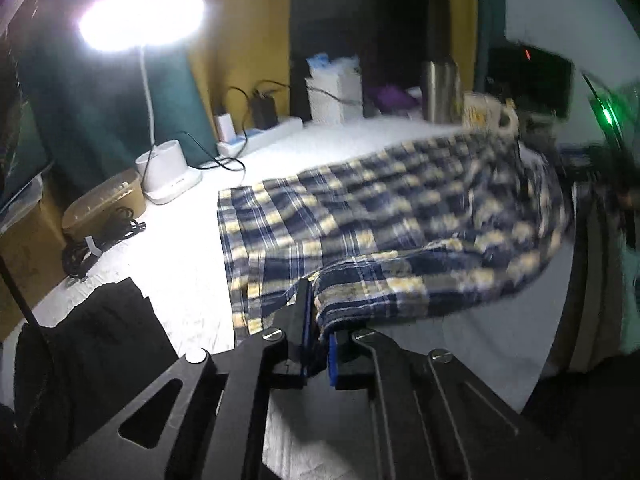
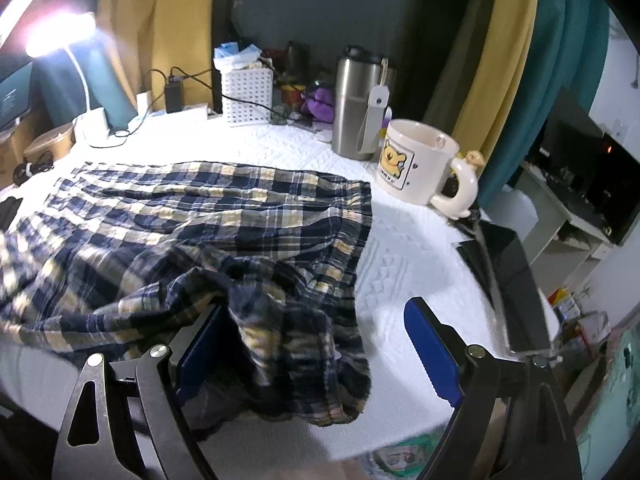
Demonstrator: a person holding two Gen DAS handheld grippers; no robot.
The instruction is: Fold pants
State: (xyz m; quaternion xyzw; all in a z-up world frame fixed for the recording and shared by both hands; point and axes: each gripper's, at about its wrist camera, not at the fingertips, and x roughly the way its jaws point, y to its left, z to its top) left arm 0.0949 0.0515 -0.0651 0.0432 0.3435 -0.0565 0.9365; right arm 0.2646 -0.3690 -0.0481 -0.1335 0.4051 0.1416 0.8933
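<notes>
Plaid pants [image 1: 392,216] are lying across the white padded table cover [image 1: 192,264] in the left wrist view, their right part blurred and lifting off the surface. The left gripper [image 1: 316,328] is clamping a folded edge of the fabric between its closed blue-padded fingers, holding that edge above the cover. A lit desk lamp [image 1: 160,152] is glaring at the back left, with a coil of black cable [image 1: 96,246] lying near its base and a dark cloth [image 1: 100,332] sitting at the near left edge.

Seen from the right wrist, the pants [image 2: 192,224] are spreading over the cover [image 2: 400,264] from the left toward the middle, bunched up at the near edge. The right gripper [image 2: 316,328] is standing wide apart: its left finger is partly buried under the bunched fabric, while its right finger [image 2: 430,350] is hanging free over bare cover. A cartoon mug [image 2: 420,170] is standing behind, just beside a steel tumbler [image 2: 354,108], and a white basket [image 2: 246,94] is sitting farther back.
</notes>
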